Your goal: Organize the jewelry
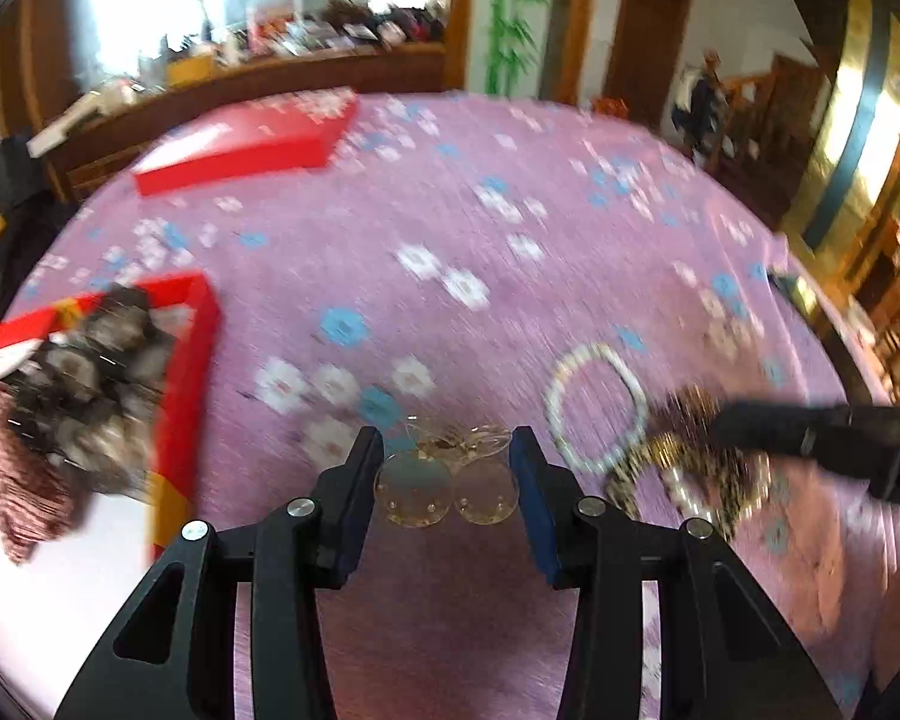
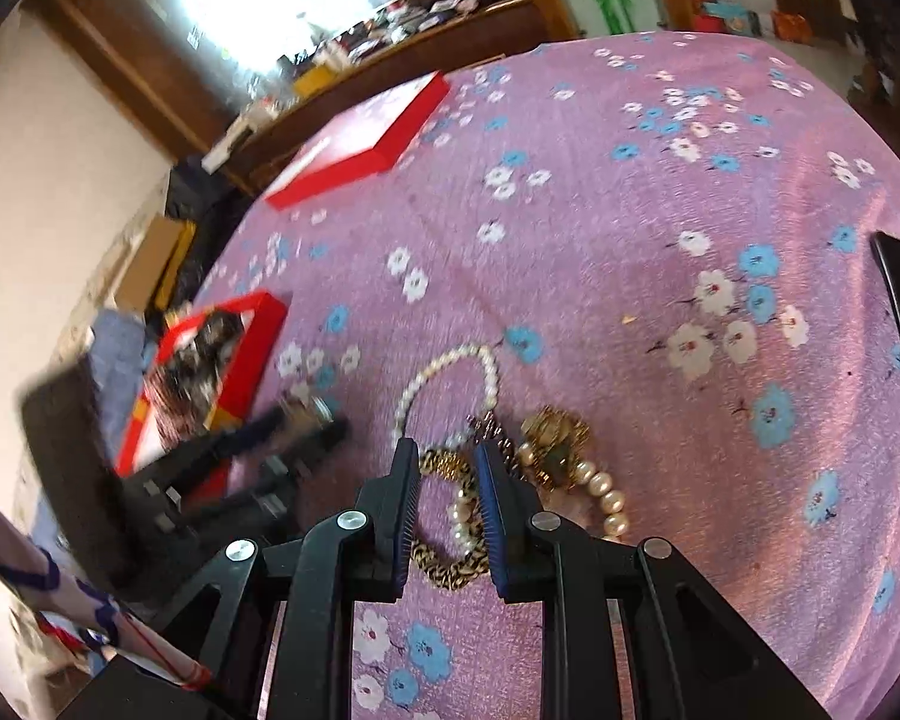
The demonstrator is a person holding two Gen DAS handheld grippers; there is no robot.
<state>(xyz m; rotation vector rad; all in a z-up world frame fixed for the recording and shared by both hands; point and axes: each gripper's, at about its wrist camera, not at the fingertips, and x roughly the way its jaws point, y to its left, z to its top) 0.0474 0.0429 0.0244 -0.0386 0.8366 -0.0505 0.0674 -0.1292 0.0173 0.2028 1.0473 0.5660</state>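
Pair of clear disc earrings [image 1: 447, 489] lies on the pink cloth between our left gripper's [image 1: 447, 450] parted jaws, not yet pinched; red box [image 1: 201, 324] stands well off to their left. Right of the earrings, our right gripper [image 2: 447, 459] straddles the gold chain [image 2: 450, 570] narrowly, grip unclear. We judge pickup in hand: next, close and lift.
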